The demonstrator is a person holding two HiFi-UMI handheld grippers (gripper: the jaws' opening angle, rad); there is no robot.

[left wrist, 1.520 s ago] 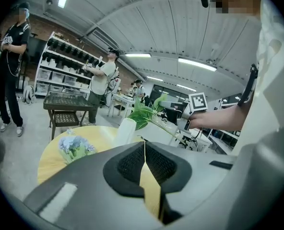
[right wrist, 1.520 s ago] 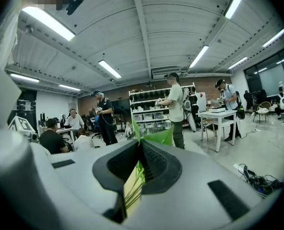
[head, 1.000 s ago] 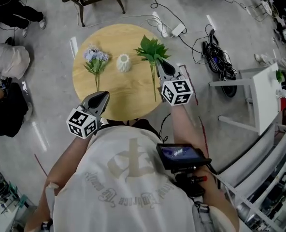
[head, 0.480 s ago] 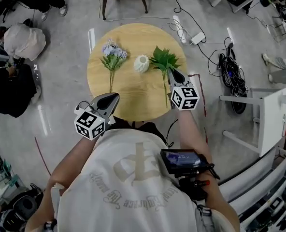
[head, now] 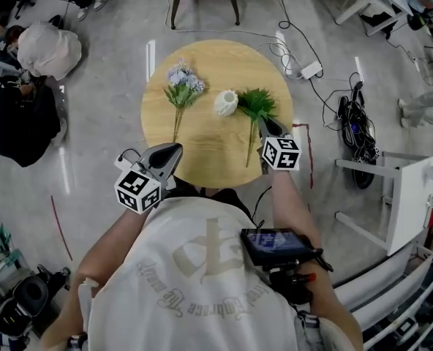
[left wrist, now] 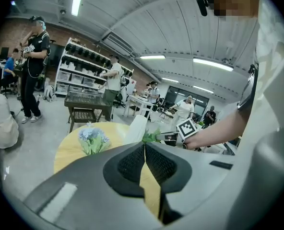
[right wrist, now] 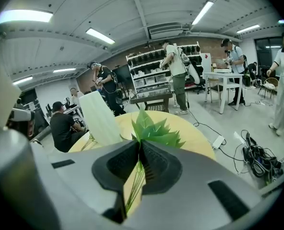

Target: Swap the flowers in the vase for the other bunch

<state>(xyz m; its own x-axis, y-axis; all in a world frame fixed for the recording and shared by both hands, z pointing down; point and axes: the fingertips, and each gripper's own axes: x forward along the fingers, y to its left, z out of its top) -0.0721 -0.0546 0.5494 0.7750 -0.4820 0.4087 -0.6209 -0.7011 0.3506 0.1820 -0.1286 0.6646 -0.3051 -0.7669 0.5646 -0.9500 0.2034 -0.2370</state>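
Progress looks about half to us: the white vase stands empty on the round table, our right gripper pinches the green bunch by its stems just beside it, and the blue bunch awaits our left gripper, jaws pressed together on nothing.

Pale wood-grain table, white vase, lilac-blue flowers on green stems, green leafy bunch, grey floor

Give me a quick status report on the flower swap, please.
Left claw shut, empty. Right claw shut on green bunch. Vase empty, blue bunch lying on table. Nothing blocking the vase.
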